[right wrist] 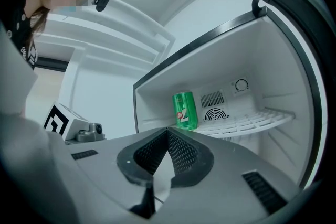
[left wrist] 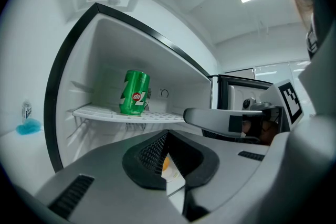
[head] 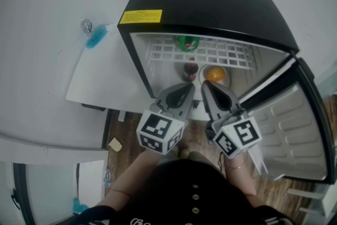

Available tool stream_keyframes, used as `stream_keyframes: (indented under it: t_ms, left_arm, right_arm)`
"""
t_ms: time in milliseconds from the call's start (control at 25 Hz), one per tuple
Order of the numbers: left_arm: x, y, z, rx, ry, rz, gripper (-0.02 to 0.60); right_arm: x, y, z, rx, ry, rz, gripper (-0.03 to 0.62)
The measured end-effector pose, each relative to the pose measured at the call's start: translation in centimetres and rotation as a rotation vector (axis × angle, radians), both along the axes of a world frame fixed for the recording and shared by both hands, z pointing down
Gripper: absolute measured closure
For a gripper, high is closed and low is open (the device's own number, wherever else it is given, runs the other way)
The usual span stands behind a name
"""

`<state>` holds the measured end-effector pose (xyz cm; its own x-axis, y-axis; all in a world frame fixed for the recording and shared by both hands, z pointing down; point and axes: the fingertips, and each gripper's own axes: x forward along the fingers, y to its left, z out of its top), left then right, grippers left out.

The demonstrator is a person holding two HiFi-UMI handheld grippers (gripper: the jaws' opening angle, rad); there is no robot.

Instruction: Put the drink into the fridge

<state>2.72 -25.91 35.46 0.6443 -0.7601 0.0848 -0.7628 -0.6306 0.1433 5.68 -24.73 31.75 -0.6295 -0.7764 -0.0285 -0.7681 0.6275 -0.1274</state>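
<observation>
A dark buttoned top (head: 195, 192) fills the bottom of the head view. Just past it the left gripper (head: 185, 89) and right gripper (head: 209, 89) are held level, side by side and a little apart, with their tips at the front edge of the fridge opening. Each gripper's own view shows its two ribbed pads meeting at the tip with nothing between them, so both are closed and empty.

The fridge (head: 210, 2) is a small black box with a white inside, and a black rim bounds its opening. Its door (head: 295, 134) is swung wide to the right, well off the opening, so the whole front lies open to the grippers. To the left a white counter (head: 100, 79) runs up against the fridge's side, and wooden floor (head: 126, 134) shows below its edge.

A white wire shelf (head: 226, 52) spans the inside from wall to wall. The green can (head: 188, 42) stands upright on it toward the back, on its left half, and the grid to the can's right shows bare. Beneath the shelf a dark bottle (head: 190, 69) stands just beside a plate (head: 227, 75) with an orange (head: 215, 74) on it. A yellow sticker (head: 140, 16) sits at the front left corner of the fridge's top
</observation>
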Motion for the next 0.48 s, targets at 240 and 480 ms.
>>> stream_keyframes:
  t_ms: [240, 480]
  left_arm:
    - [0.07, -0.28, 0.28, -0.01, -0.007, 0.004, 0.575]
    - [0.59, -0.41, 0.58, -0.018, -0.015, 0.022, 0.575]
  right_arm:
    - [0.07, -0.2, 0.3, -0.007, 0.007, 0.003, 0.585]
    - [0.25, -0.59, 0.66, -0.016, 0.006, 0.01, 0.585]
